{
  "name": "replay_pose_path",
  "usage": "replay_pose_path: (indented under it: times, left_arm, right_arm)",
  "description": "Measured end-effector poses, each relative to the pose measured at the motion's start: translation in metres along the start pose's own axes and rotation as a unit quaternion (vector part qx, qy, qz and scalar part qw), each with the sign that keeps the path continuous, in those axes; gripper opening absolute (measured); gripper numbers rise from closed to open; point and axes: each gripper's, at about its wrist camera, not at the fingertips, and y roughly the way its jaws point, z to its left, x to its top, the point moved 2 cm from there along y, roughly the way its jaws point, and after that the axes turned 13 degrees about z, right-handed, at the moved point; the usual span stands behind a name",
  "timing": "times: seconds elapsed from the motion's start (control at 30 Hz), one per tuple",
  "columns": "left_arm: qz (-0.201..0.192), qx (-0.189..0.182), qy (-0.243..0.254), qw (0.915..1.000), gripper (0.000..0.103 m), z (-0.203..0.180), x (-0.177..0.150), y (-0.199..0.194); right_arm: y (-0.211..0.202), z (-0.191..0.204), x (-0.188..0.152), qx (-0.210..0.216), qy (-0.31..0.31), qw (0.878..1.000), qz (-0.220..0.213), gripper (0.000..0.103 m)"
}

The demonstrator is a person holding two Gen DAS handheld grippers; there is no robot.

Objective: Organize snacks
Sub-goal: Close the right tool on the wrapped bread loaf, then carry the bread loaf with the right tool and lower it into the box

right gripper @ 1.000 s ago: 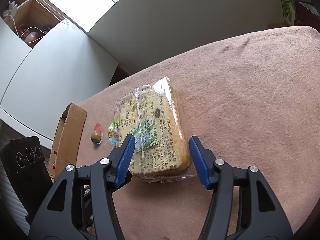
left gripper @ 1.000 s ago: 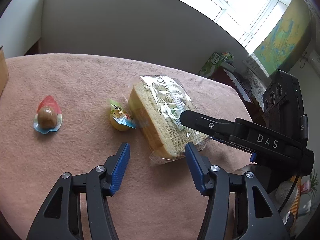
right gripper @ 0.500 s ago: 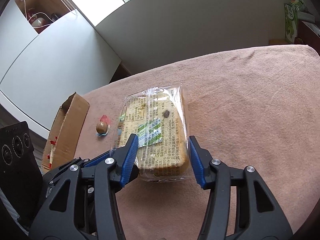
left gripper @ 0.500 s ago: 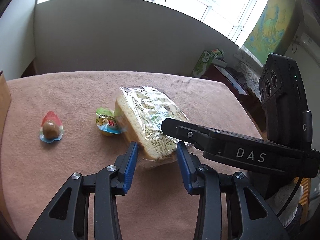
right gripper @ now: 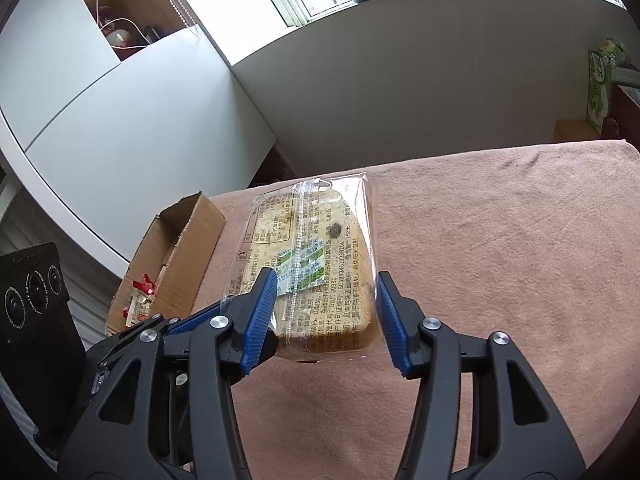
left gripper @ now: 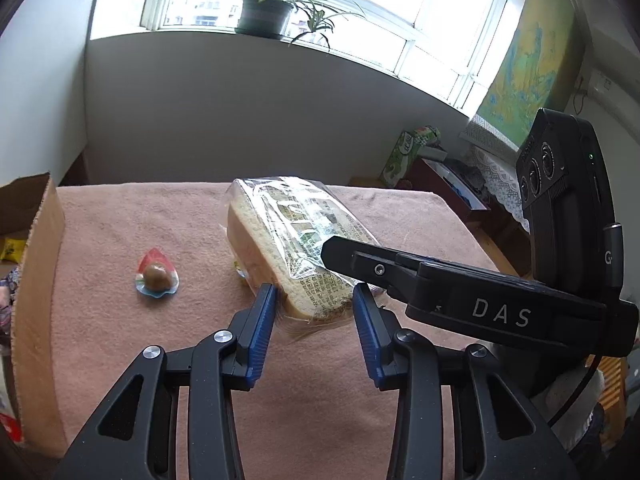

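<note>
A potted spider plant (left gripper: 276,8) stands on the far windowsill, a map (left gripper: 524,80) hangs on the right wall, a green carton (left gripper: 404,152) stands far right beyond the pink tablecloth (left gripper: 120,360), and white cabinets (right gripper: 100,112) stand far left.

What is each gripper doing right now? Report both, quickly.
Left gripper: closed on the near end of the bread pack.
Right gripper: closed across the same bread pack.

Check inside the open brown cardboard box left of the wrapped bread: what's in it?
The cardboard box holds red-and-white snack wrappers; the left wrist view also shows a yellow packet inside. The box walls hide the rest of the interior.
</note>
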Motion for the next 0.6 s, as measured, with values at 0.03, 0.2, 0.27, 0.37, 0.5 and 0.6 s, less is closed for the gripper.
replay_pose_path:
  times: [0.03, 0.2, 0.27, 0.37, 0.5, 0.6]
  left_arm:
    - [-0.004, 0.002, -0.001, 1.0, 0.037, 0.003, -0.001, -0.005]
    - [-0.023, 0.015, -0.007, 0.9996, 0.037, 0.019, -0.006, -0.027]
    - [-0.029, 0.019, -0.011, 0.9993, 0.037, 0.025, -0.007, -0.034]
    - [-0.039, 0.025, -0.018, 0.9988, 0.037, 0.037, -0.008, -0.044]
    - [-0.052, 0.038, -0.029, 0.9976, 0.037, 0.056, -0.012, -0.06]
    - [-0.059, 0.045, -0.04, 0.9964, 0.037, 0.073, -0.016, -0.07]
  right_arm:
    - [0.0, 0.005, 0.001, 0.001, -0.004, 1.0, -0.001, 0.053]
    - [0.003, 0.037, 0.003, 0.01, -0.026, 1.0, -0.003, 0.053]
    - [0.005, 0.05, 0.003, 0.013, -0.035, 0.999, -0.003, 0.053]
    - [0.011, 0.07, 0.005, 0.018, -0.048, 0.999, -0.003, 0.053]
    - [0.023, 0.096, 0.007, 0.029, -0.065, 0.997, 0.002, 0.053]
    - [0.036, 0.117, 0.009, 0.035, -0.077, 0.996, 0.009, 0.053]
